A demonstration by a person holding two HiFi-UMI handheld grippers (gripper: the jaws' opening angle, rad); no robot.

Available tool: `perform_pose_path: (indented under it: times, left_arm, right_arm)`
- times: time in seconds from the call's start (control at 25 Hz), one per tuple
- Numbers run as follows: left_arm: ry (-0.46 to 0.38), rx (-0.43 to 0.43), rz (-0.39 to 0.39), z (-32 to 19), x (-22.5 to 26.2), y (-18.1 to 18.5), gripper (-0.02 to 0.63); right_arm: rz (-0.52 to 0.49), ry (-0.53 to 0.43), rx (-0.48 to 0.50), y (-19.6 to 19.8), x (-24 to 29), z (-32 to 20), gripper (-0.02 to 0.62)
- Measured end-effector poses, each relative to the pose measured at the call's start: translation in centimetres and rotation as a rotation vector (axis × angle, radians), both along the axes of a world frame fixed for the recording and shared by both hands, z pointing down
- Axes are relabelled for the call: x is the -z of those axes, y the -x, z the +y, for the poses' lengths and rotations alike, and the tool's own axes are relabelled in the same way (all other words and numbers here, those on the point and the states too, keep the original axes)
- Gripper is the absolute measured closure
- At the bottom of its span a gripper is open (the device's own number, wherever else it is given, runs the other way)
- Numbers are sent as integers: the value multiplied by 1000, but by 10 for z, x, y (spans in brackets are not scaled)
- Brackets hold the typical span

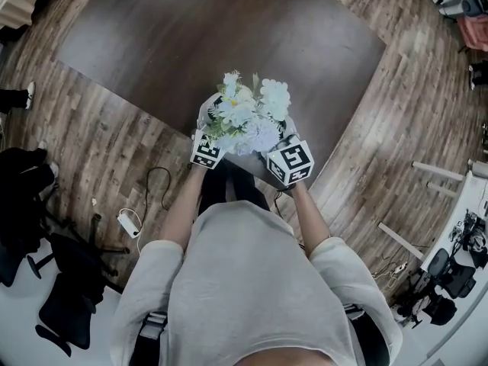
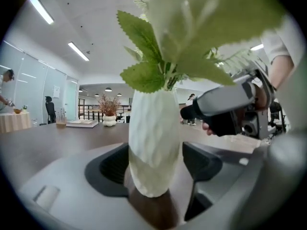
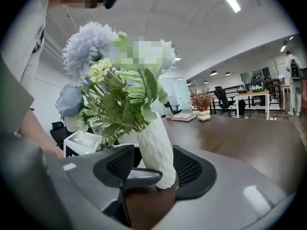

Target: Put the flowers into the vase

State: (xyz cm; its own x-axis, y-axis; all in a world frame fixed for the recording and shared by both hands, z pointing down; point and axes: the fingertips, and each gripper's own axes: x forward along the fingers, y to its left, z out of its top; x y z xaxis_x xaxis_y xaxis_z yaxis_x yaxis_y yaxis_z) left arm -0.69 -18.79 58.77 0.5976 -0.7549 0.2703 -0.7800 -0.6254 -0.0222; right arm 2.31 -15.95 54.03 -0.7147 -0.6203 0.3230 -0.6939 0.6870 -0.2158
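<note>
White ribbed vase (image 2: 154,143) at the table's (image 1: 229,36) near edge holds the flowers (image 1: 248,117), left gripper (image 2: 156,169) clasping it; right gripper (image 3: 153,169), jaws spread clear, should next back away.

Looking down on a pale grey short-sleeved T-shirt (image 1: 252,280) over dark trousers (image 1: 226,185). The left hand-held gripper (image 1: 212,139) carries a white cube with black square markers (image 1: 205,155), and the right hand-held gripper (image 1: 284,142) has its own marker cube (image 1: 291,162). Both have smooth grey shells and black ribbed pads (image 3: 189,169).
</note>
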Motion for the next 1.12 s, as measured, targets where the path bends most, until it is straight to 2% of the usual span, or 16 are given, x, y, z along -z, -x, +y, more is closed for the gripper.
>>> perform_pose_path:
  times: [0.24,0.48,0.68,0.8,0.92,1.12]
  left_arm:
    - [43,30,8,22,-21,11,259]
    - [49,75,14,41,-13,26,269]
    - [47,82,18,63,-2,24,369]
    - [47,84,35,74,6,18,455]
    - [64,65,46,89,8,11,584]
    - [75,69,44,102,12,2,595]
  right_arm:
    - [18,14,-8,-2,-7,3,337]
    - [29,38,-34,-11,-15,12,362]
    - [36,62,-48,-16,-21,27,449]
    - [44,65,-54,-19,-24,37,489]
    - [60,65,-73,-25,-28,48,593]
    - [51,57,-52,-27,-24,59,597]
